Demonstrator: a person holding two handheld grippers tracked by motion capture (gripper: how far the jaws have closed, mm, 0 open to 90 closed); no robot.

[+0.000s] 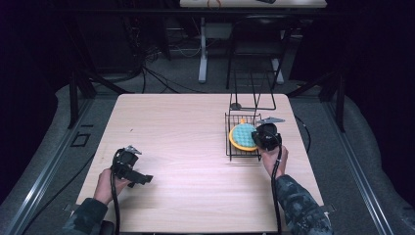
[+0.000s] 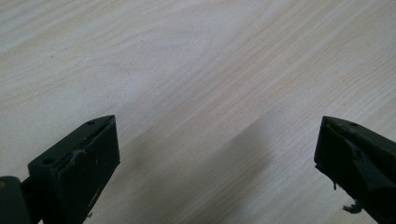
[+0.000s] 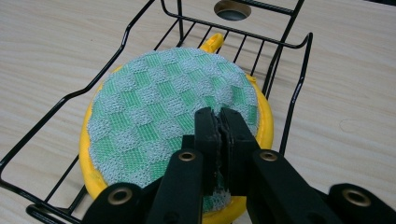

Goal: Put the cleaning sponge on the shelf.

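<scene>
A round pad (image 1: 242, 135) with a green checked top and a yellow rim lies in a black wire rack (image 1: 228, 147) on the right side of the wooden table. My right gripper (image 1: 264, 137) is at the pad's near right edge. In the right gripper view its jaws (image 3: 218, 114) are pressed together on the edge of the pad (image 3: 154, 116), pinching the green fabric inside the rack (image 3: 299, 84). My left gripper (image 1: 139, 178) rests near the table's front left. In the left gripper view its jaws (image 2: 217, 126) stand wide apart over bare wood, with nothing between them.
The rack's tall wire frame (image 1: 254, 93) rises behind the pad. A round hole (image 3: 232, 9) in the tabletop sits just past the rack. The table's right edge (image 1: 301, 147) lies close to my right hand. A second table (image 1: 244, 4) stands at the back.
</scene>
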